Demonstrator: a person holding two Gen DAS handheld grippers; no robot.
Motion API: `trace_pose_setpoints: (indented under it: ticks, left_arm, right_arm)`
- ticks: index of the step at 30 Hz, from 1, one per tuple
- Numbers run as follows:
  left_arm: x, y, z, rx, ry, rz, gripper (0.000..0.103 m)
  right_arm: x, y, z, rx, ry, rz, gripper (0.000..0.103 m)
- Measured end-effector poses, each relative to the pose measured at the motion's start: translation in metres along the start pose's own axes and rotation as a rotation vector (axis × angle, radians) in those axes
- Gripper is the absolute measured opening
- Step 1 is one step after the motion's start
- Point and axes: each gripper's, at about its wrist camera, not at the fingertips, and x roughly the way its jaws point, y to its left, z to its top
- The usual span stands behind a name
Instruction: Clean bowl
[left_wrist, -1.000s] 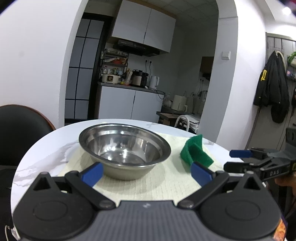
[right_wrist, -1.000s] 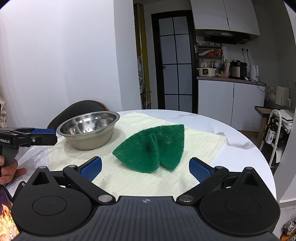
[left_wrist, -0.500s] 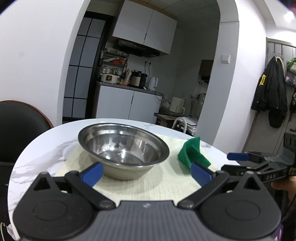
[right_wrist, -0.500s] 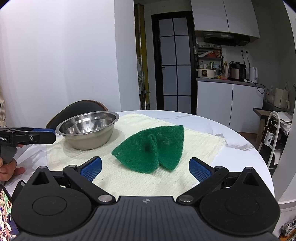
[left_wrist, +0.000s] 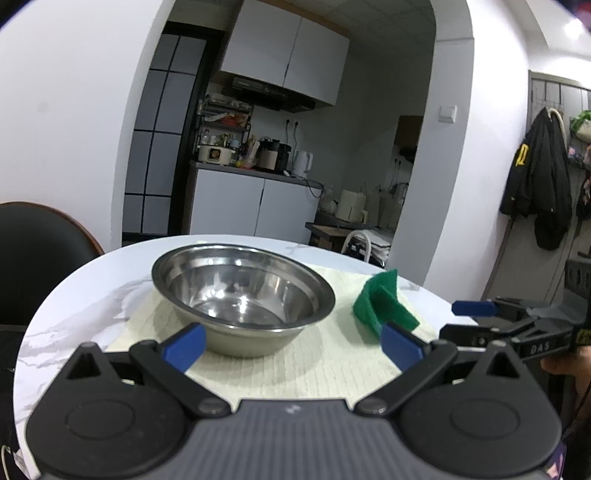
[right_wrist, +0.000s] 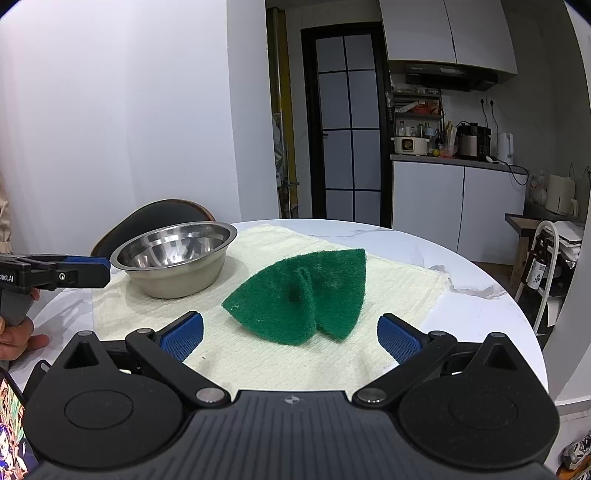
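A steel bowl (left_wrist: 243, 299) sits upright on a pale cloth (left_wrist: 314, 369) spread over a round marble table (left_wrist: 74, 306). Just to its right on the same cloth, close but not touching, lies a green scouring pad (right_wrist: 301, 295), folded into a loose cone with a raised crease in the middle. In the right wrist view the bowl (right_wrist: 175, 258) is to the far left and the pad lies straight ahead.

The left gripper (left_wrist: 291, 345) hangs wide, holding nothing, its jaws framing the near side of the bowl without touching it. The right gripper (right_wrist: 291, 336) is also spread wide and empty, lined up with the near edge of the pad.

The bowl looks thin, light and stiff, with a smooth polished wall that will likely be slippery between pads. Its rolled rim is the sensible place to pinch, one finger inside and one outside at the near lip; a squeeze across the curved wall would probably slide off. Being light on a cloth, it may skate or tip under scrubbing unless steadied.

The pad looks soft, springy and rough, so it should grip well and cannot be hurt. The upright crease or the near folded edge offers the easiest bite, since flat parts lie close to the cloth.
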Motion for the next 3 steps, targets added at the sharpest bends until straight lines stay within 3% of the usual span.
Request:
trace_pose_setpoints:
  ticks: [3]
  left_arm:
    - [0.003, -0.0069, 0.0005, 0.047, 0.014, 0.005, 0.102]
  right_arm:
    - [0.0001, -0.0009, 0.0002, 0.002, 0.0, -0.002, 0.103]
